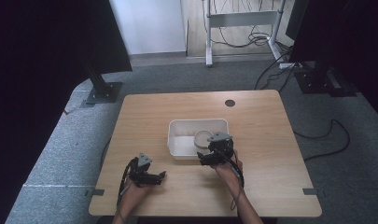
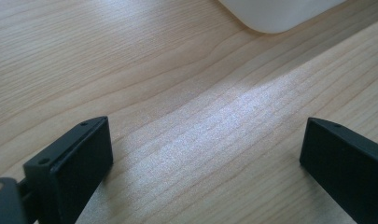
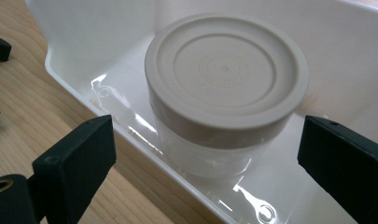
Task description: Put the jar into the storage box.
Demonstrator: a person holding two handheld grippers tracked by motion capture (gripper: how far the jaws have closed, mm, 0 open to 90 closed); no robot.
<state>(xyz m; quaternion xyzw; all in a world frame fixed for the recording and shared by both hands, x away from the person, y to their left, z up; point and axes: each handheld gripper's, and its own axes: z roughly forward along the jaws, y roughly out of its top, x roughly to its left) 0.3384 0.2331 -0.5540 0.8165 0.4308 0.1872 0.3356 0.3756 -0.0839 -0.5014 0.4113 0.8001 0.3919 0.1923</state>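
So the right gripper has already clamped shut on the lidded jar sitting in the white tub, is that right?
Not quite. The right gripper is open, its jaws standing wide apart on either side of the jar without touching it, as the right gripper view shows. The jar does carry its lid and sits in the white tub.

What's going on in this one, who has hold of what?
A person at a wooden table holds a pair of tongs in each hand. The right tongs are open at the near edge of a white tray, jaws either side of a lidded jar standing in it, not yet gripping. The left tongs are open too, hovering low over bare table near the tray's corner, holding nothing.
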